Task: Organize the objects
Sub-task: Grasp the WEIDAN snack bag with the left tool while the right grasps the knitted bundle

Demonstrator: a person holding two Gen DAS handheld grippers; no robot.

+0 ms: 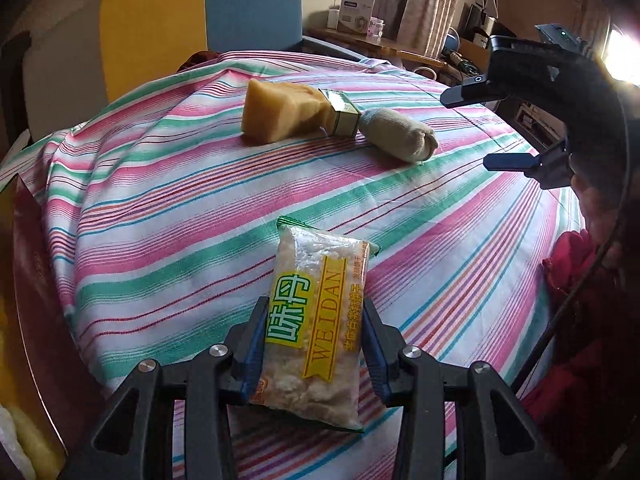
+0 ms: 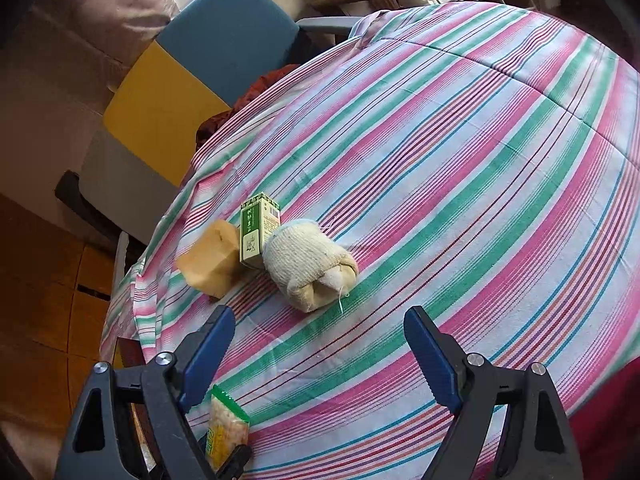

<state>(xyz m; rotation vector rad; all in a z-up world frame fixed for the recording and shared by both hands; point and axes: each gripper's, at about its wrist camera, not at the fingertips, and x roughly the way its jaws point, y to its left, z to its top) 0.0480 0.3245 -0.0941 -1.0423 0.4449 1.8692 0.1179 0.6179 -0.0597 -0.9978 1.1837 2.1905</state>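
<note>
My left gripper (image 1: 316,320) is shut on a clear snack packet (image 1: 320,280) with a green and yellow label, pads pressing its two long sides above the striped cloth (image 1: 160,208). Farther back lie a yellow sponge block (image 1: 276,110), a small green box (image 1: 342,114) and a rolled beige sock (image 1: 400,134), all touching in a row. My right gripper (image 2: 319,314) hovers open just short of the sock (image 2: 308,268), with nothing between its fingers. The right wrist view also has the box (image 2: 256,232), the sponge (image 2: 210,260) and the packet (image 2: 226,424) at its lower left.
A blue and yellow chair (image 1: 252,8) stands behind the table. A dark red box (image 1: 28,280) sits at the left edge. A red garment (image 1: 572,264) shows at the right. A wooden shelf (image 1: 360,40) with cartons lies beyond.
</note>
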